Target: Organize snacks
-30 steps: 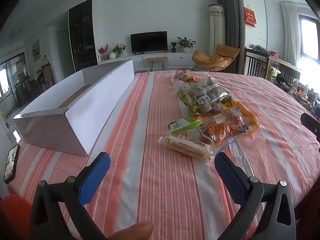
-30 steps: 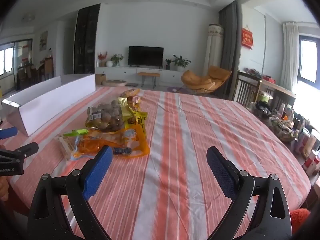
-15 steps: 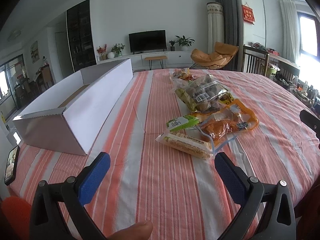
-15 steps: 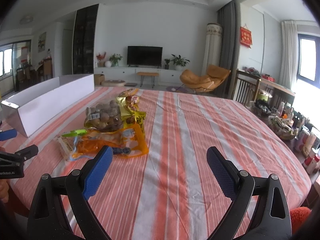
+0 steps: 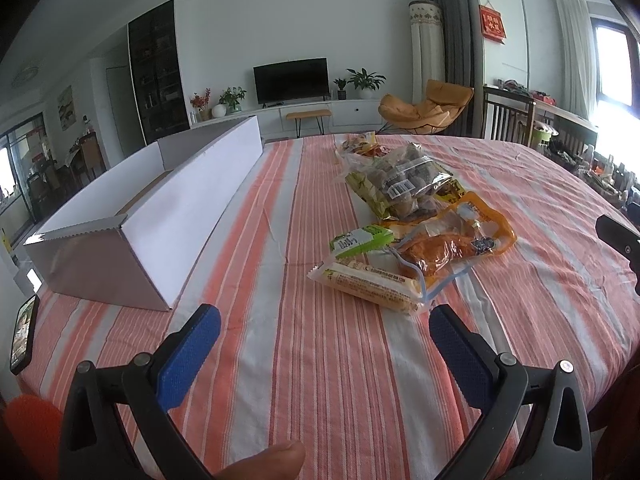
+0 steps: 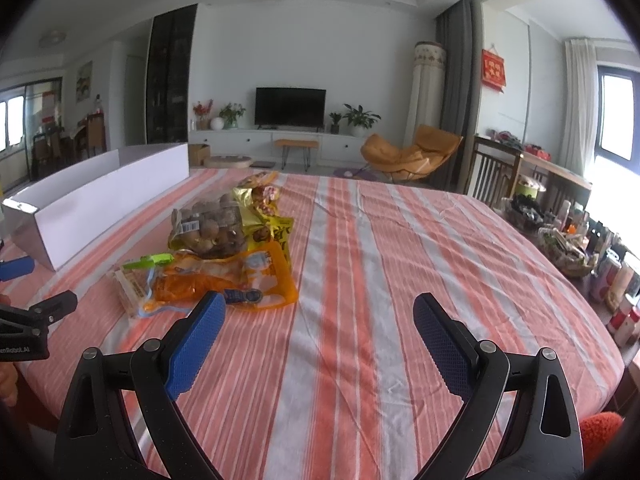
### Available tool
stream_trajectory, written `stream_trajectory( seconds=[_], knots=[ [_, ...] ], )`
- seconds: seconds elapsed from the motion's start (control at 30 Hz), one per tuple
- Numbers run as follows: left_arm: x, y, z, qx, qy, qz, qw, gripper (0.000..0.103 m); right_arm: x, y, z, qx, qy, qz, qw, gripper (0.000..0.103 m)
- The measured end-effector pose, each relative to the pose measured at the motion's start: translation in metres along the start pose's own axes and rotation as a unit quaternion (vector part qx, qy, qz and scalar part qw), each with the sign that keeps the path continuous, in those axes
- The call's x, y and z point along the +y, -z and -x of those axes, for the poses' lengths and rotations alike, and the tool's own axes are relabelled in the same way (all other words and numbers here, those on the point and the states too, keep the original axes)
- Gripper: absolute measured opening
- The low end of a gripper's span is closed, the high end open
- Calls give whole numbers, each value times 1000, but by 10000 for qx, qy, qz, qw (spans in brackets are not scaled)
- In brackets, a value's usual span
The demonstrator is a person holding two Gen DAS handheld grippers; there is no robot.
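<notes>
Your left gripper is held low over the striped table, jaws spread wide with nothing between them, both blue pads hanging above the cloth near the table's front edge. Your thumb tip shows just behind the jaws at the bottom of the left wrist view. Your right gripper is posed the same way further right over the table, jaws wide apart and empty. From the right wrist view, your left gripper sits at the table's left edge.
</notes>
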State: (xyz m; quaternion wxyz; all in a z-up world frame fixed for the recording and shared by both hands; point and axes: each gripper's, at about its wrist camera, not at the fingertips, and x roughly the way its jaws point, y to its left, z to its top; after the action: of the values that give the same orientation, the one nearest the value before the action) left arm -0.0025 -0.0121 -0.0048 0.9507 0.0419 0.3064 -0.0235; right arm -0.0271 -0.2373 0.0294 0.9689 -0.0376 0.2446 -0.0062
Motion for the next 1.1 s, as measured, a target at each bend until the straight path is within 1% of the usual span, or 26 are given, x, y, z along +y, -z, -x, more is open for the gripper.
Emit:
stream_trajectory(
  seconds=[0.8,1.1],
  knots=[
    [-2,1,0,0,4,-29,10000,103,1,0,-1,-1,-10,5,10000,97],
    [-1,4,-3,88,34,-4,10000,103,1,3,-4,71,-20,-1,10000,97]
  ],
)
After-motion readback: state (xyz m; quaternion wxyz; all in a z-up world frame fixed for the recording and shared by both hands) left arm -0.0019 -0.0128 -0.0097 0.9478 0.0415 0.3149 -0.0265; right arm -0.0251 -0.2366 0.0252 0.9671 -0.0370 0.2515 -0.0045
